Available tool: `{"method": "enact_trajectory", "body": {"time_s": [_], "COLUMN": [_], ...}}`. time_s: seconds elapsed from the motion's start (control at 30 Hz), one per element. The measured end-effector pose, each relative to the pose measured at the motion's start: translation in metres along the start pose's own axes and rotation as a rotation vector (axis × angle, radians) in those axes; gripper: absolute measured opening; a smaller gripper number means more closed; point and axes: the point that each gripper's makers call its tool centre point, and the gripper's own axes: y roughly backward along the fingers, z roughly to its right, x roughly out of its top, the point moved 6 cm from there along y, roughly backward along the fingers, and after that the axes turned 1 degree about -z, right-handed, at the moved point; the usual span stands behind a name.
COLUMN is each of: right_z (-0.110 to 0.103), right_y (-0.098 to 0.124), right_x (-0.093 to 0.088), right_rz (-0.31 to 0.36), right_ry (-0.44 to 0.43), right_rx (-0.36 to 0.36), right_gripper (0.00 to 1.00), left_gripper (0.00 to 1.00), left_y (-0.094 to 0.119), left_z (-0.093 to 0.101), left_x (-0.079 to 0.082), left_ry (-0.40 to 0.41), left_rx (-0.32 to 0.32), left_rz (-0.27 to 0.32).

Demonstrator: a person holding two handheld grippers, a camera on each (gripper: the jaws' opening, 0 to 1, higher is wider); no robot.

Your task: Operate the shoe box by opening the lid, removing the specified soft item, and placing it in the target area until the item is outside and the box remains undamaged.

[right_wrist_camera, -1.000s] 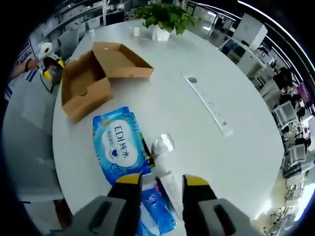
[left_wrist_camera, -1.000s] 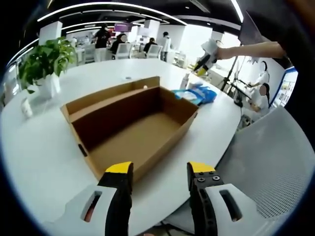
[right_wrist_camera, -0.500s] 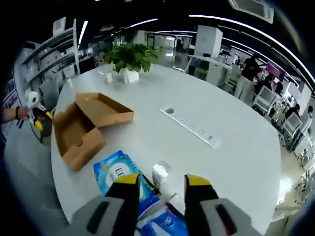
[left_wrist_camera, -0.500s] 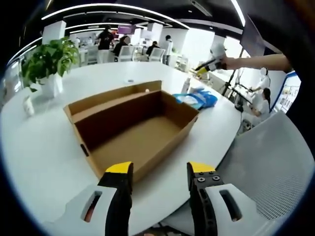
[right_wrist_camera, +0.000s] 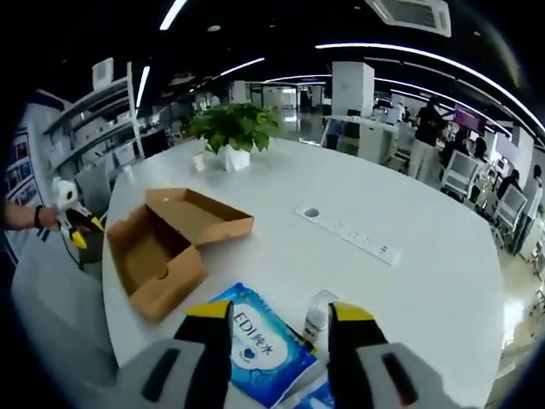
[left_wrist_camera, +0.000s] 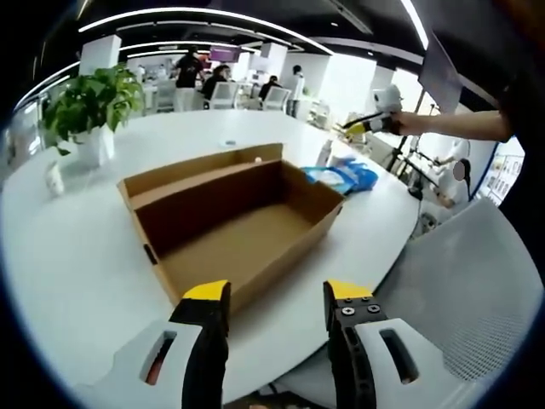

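Potted plant: a leafy green plant in a white pot (left_wrist_camera: 88, 115) stands at the far left of the round white table (left_wrist_camera: 60, 264); in the right gripper view it (right_wrist_camera: 232, 135) sits at the far side, beyond the box.
Shoe box: the open brown cardboard shoe box (left_wrist_camera: 230, 221) lies near the table's near edge, its inside bare, its lid (left_wrist_camera: 200, 166) folded back on the far side. In the right gripper view the box (right_wrist_camera: 157, 256) lies left of centre, lid (right_wrist_camera: 200, 213) spread flat to its right.
Left gripper (left_wrist_camera: 277, 298): hovers just above the box's near wall, its yellow-tipped black jaws apart, nothing between them. It also shows at the left edge of the right gripper view (right_wrist_camera: 72, 223).
Soft item: the blue soft pack of wet wipes (left_wrist_camera: 345, 176) lies on the table right of the box, outside it; in the right gripper view (right_wrist_camera: 255, 345) it lies near, just beyond the jaws.
Small clear bottle (right_wrist_camera: 317, 313): stands just right of the pack.
Right gripper (right_wrist_camera: 279, 317): held above the pack, jaws apart and empty; in the left gripper view (left_wrist_camera: 368, 124) it is raised at the far right.
White power strip (right_wrist_camera: 353, 239): lies right of centre on the table, well apart from the box.
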Motion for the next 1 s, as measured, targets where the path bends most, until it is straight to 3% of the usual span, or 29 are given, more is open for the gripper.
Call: {"method": "enact_trajectory", "body": {"time_s": [0.13,0.5,1.0], "right_z": [-0.014,-0.045,-0.095], "right_y": [-0.006,-0.003,-0.007], "right_x": [-0.010,-0.008,0.001], "right_rz": [-0.024,0.104,0.173], "right_ry": [0.006,-0.108,-0.104], "right_rx": [0.027,0.074,0.134], "right_gripper": [0.49,0.54,0.58], "left_gripper": [0.44,0.45,0.45], "left_y": [0.002,0.011,0.019], "left_z": [-0.002,-0.011,-0.022], "left_x": [0.001,0.008,0.013], "left_ry": [0.016,0.040,0.077], "left_rx": [0.010,0.042,0.079], "left_rz": [0.018,0.066,0.115]}}
